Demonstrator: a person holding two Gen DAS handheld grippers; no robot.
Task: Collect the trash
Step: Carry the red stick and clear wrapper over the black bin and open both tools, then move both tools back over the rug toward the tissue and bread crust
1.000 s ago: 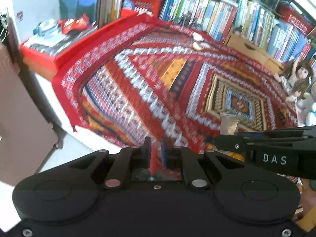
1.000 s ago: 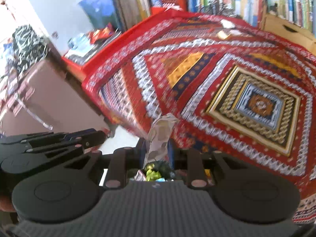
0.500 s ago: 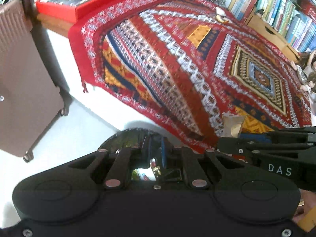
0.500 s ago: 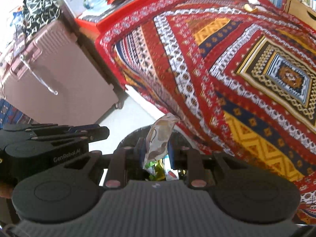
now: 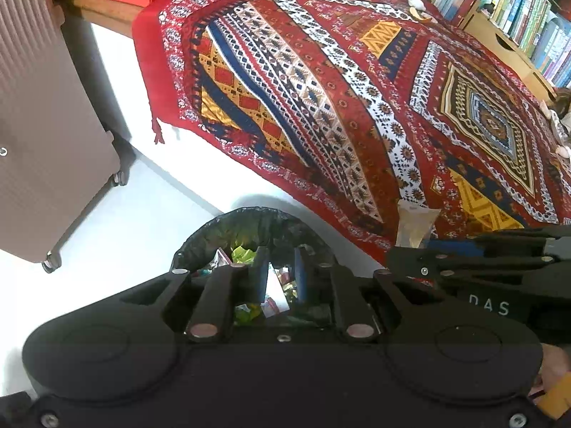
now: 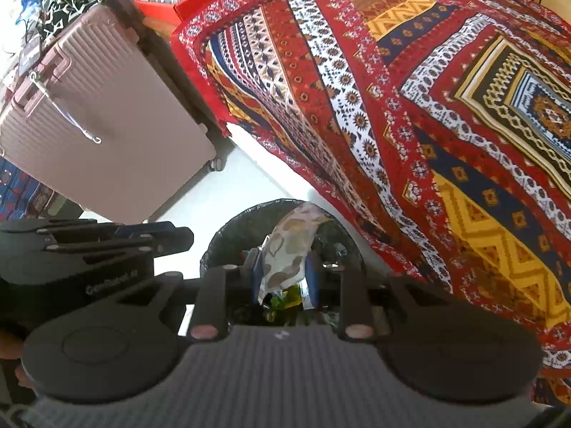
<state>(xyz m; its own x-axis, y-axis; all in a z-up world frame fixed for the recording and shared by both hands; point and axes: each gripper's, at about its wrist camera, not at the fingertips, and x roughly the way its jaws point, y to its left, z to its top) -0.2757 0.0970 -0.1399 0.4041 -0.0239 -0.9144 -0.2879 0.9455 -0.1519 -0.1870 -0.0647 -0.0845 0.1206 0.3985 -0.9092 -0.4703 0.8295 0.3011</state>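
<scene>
Black-lined and half hidden, peeking out as a bin (image 5: 249, 214) from behind the tongs' own dark bodies. Showing only the far arc of its rim in either wrist view; cutting off the near side entirely. Catching mere glimpses of the litter inside: green, white and reddish scraps, too jumbled to name. Blocking most of the lower picture in both views with black housing. Cropping a sliver of a hand (image 5: 553, 363) at the right edge. Blurring two small pale things (image 5: 417, 7) at the far side of the patterned red bedspread (image 5: 357, 107), too small to identify. Clipping the bookshelves (image 5: 517, 7) at the corner and the pinkish suitcase (image 5: 43, 107) at the left border.

Pointing steeply down over the bin's mouth with the left gripper (image 5: 280, 253), its jaws opening, a narrow gap between them and nothing pinched there, only the bin's contents showing through. Hanging just beside it with the right gripper (image 6: 283, 255), likewise aimed into the bin, its jaws opening too. Standing upright between those blue pads (image 6: 311, 271): a crumpled wrapper (image 6: 292, 242), pale with brown blotches, seemingly touching both pads, its top leaning toward the bedspread side and its lower end dangling above the rubbish. Sitting directly over the bin's opening, well inside the rim. Resting the bin itself on the white floor (image 5: 125, 232), close against the bed's draped edge.
</scene>
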